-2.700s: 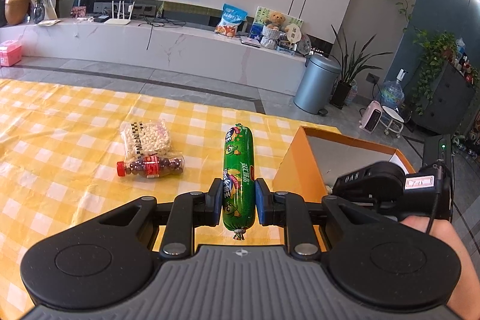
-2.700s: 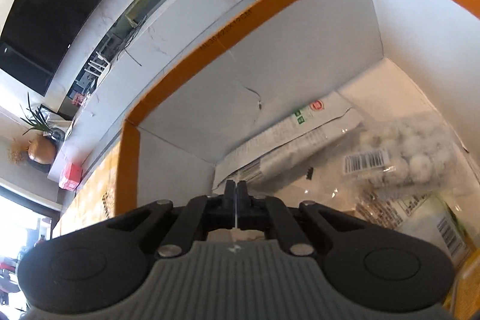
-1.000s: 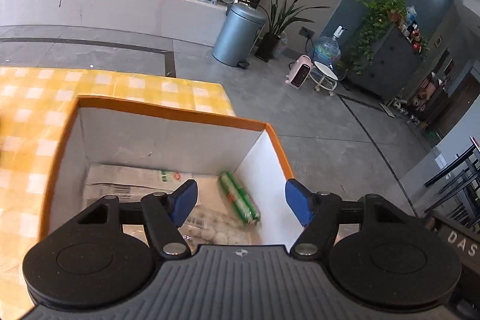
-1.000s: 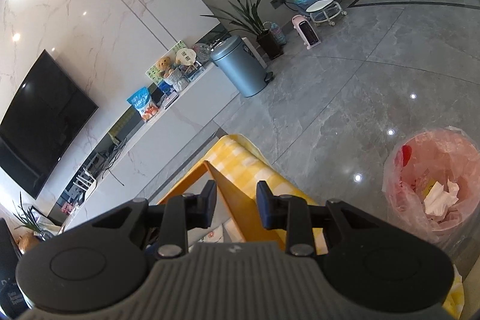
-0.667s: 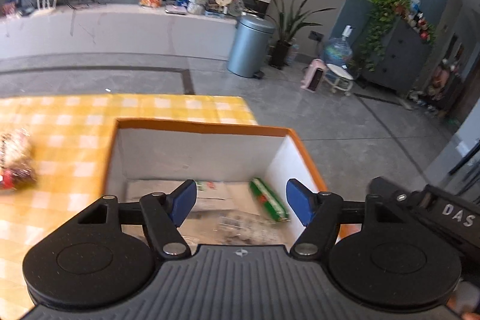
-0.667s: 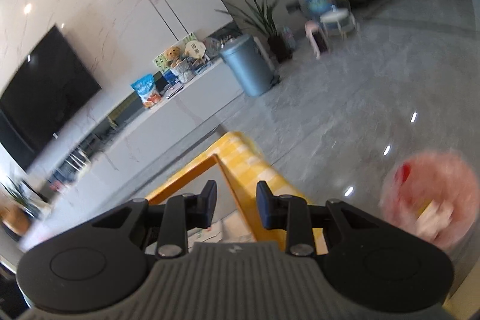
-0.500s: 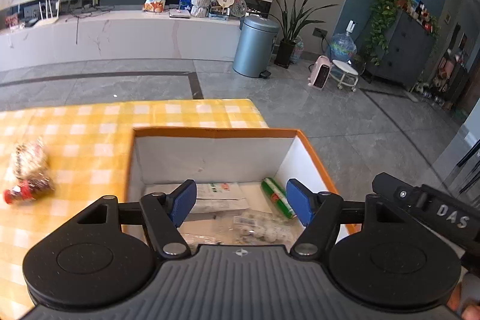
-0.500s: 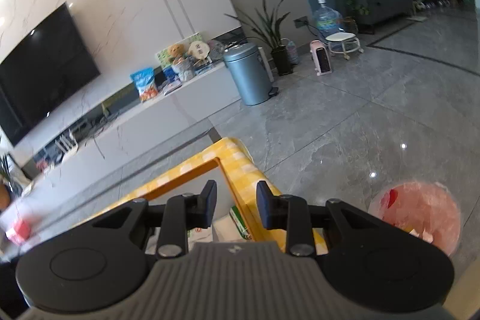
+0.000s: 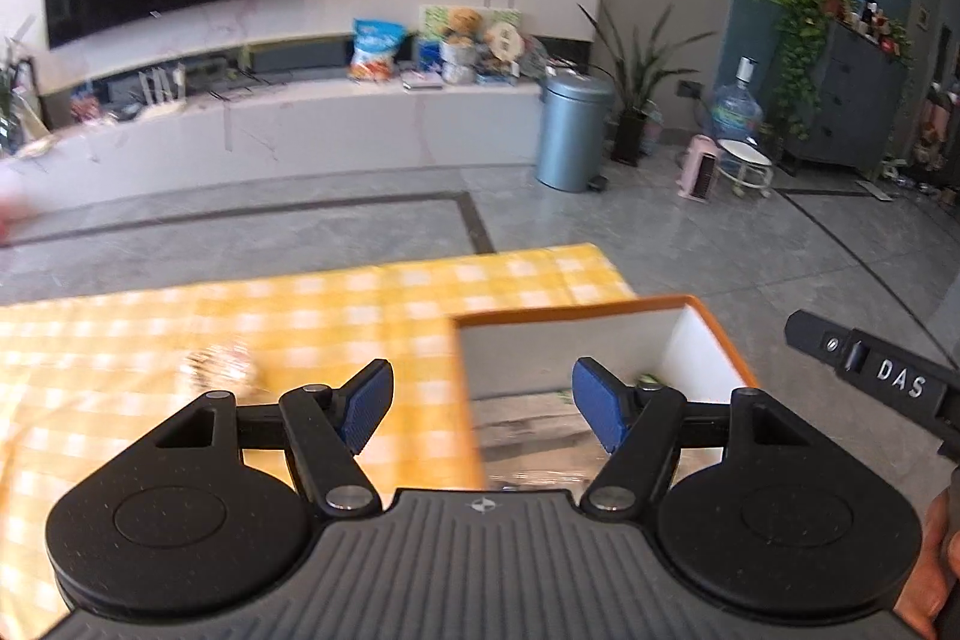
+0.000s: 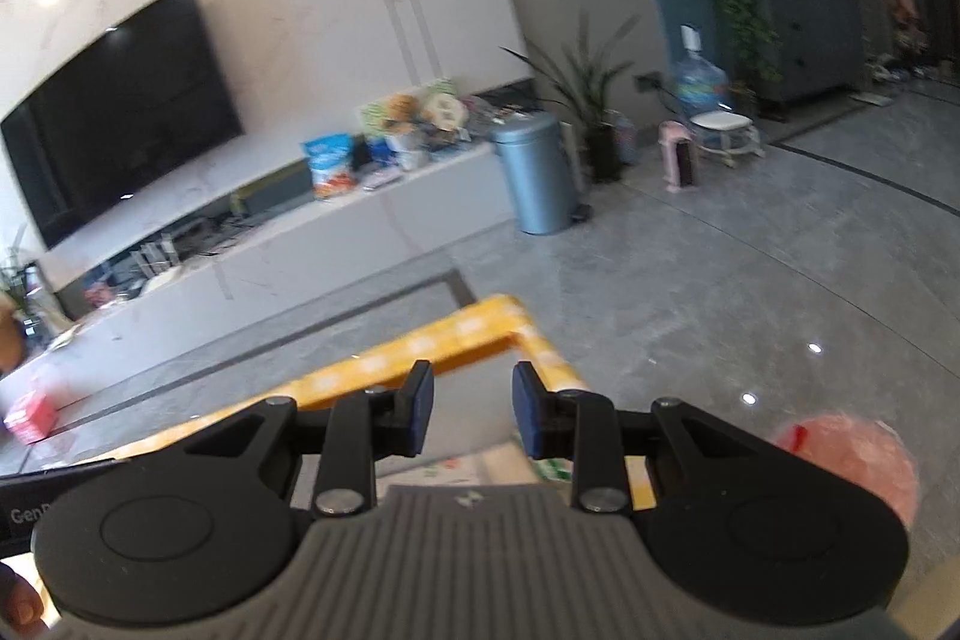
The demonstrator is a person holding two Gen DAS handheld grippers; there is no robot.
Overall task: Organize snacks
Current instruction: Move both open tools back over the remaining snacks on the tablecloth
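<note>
An orange cardboard box [image 9: 708,334] with white inner walls stands at the right end of the yellow checked tablecloth [image 9: 300,316]. Snack packs lie inside it, blurred, and a bit of the green sausage [image 9: 647,378] shows by the right blue pad. My left gripper [image 9: 480,409] hangs open above the box's left wall with nothing between its fingers. A blurred snack bag [image 9: 219,370] lies on the cloth to the left. In the right wrist view my right gripper [image 10: 469,415] stands open over the box's far corner [image 10: 516,334], empty, with packs [image 10: 462,469] below it.
Beyond the table lie grey floor tiles, a white TV bench [image 9: 288,130] with snacks and toys, a grey bin [image 9: 573,133], plants and a water bottle [image 9: 739,109]. A pink bag-lined bin [image 10: 852,454] sits on the floor at the right. The right tool's black body [image 9: 876,382] is beside the box.
The left gripper has lifted away from the box and swung left, so the box now sits to the right and more cloth shows. The right gripper has rolled and risen slightly.
</note>
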